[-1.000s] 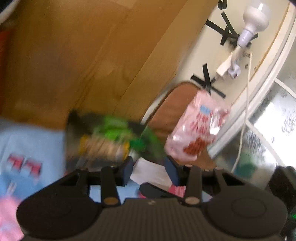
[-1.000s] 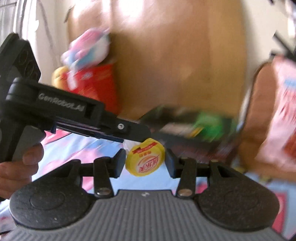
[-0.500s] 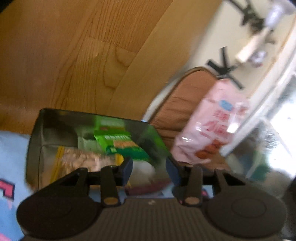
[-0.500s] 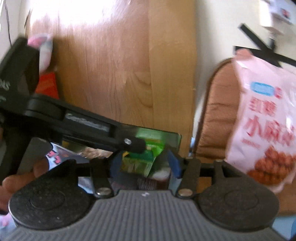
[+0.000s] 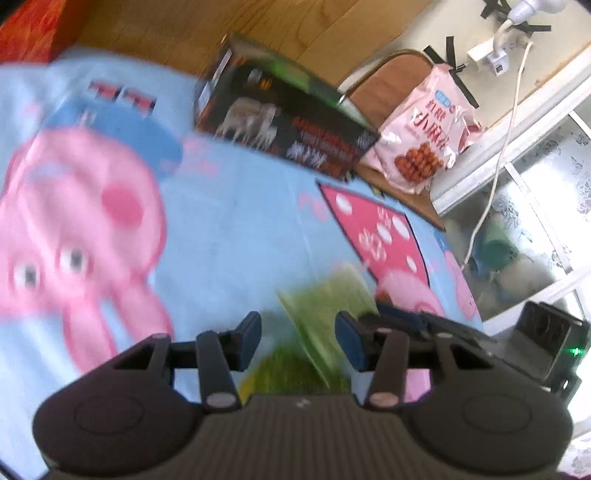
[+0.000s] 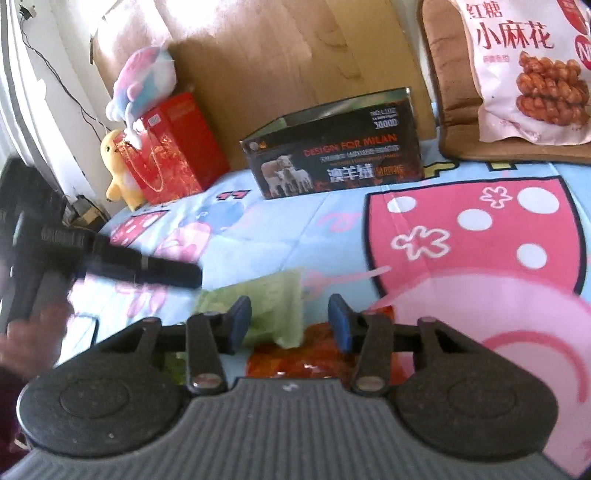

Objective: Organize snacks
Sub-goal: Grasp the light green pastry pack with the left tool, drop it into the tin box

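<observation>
Cartoon-print bedding fills both views, the dark tin box parked far off by the headboard. A green snack packet is seen between the parted jaws of the left gripper, which have just been opening; nothing is pinched. The right gripper, jaws just narrowed yet apart, is held beside it over an orange packet.

Bright daylight on both my feeds. On the left wrist view it pours in through the window at the right, blown out near white. Heavy motion blur there: the cartoon bedsheet smears, the green packet is a streak, the dark box has gone soft. My right wrist view is sharper; I can read the box's print, though the other gripper's handle and the hand blur. A sun patch glares on the wooden board. Fisheye bends every edge.
</observation>
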`<state>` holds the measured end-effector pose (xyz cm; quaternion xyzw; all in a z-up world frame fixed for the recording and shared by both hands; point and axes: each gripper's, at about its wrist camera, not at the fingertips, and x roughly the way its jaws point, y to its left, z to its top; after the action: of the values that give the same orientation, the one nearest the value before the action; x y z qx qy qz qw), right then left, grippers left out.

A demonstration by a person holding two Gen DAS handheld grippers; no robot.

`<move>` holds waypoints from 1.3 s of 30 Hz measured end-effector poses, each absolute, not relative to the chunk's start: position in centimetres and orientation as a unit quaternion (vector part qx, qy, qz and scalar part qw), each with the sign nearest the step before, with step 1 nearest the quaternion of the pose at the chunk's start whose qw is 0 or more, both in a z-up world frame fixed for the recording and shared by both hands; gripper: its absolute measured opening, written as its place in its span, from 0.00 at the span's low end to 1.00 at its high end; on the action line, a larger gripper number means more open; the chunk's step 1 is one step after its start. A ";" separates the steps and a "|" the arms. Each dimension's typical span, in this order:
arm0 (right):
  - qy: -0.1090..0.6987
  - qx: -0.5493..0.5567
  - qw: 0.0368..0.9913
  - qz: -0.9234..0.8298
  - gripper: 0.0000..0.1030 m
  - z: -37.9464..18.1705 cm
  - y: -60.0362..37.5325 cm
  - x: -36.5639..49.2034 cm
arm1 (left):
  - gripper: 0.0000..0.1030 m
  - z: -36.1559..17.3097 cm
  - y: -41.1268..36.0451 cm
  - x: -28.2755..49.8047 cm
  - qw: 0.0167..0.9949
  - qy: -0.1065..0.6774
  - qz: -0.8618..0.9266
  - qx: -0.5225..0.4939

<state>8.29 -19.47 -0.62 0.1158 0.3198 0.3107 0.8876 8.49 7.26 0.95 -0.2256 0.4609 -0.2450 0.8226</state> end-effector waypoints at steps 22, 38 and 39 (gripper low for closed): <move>0.303 0.004 0.897 0.323 0.36 -0.8 -14.7 4.3 | 0.31 1.0 7.6 8.3 0.832 0.459 -0.242 -0.194; 0.198 -0.022 0.932 0.304 0.28 5.6 -14.9 9.0 | 0.29 9.4 5.8 14.3 0.887 0.353 -0.252 -0.160; 0.194 -0.020 0.935 0.298 0.28 6.0 -15.0 10.3 | 0.29 9.7 5.3 15.9 0.890 0.349 -0.246 -0.159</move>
<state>10.32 -15.03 6.00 -0.0200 0.1936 0.2977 0.9346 15.85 5.31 9.68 -0.1585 0.3492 -0.2458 0.8902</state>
